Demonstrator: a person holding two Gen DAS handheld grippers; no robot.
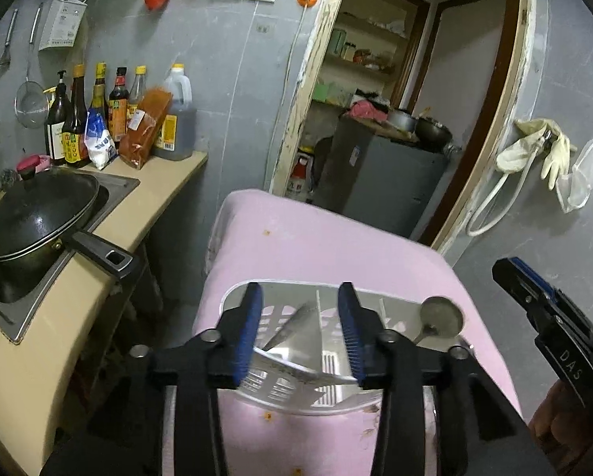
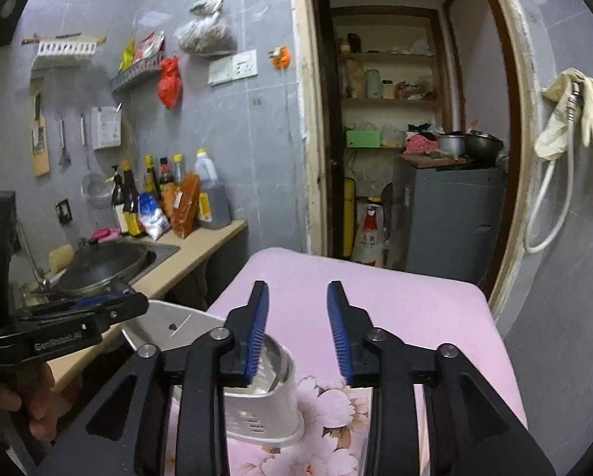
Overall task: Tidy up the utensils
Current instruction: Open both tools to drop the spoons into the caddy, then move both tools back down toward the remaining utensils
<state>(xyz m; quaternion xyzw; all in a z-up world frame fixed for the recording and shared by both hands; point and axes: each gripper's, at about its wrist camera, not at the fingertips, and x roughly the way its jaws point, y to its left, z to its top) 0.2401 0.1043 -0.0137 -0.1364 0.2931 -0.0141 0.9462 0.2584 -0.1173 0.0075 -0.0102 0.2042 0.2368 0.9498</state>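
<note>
Both wrist views face a grey-tiled kitchen wall with an open doorway to a storeroom at upper right of each frame. In the left wrist view, the left gripper occupies the lower centre, its blue-padded jaws spread apart with nothing pressed between them; through the gap shows a white slotted utensil holder standing on a table covered with a pink cloth. Inside the holder, a knife blade leans toward the left compartment, and a metal spoon stands in the right compartment, bowl upward, just right of the gripper's right finger. The right gripper enters at the right edge of this view, well to the right of the holder. In the right wrist view, the right gripper fills the lower centre, jaws likewise spread and empty; the holder sits at lower left of centre, partly behind the left finger, on the cloth's floral print. The left gripper appears at the left edge, held by a hand at lower left. A lidded black wok rests in the sink at left, and sauce bottles line the beige counter behind it.
</note>
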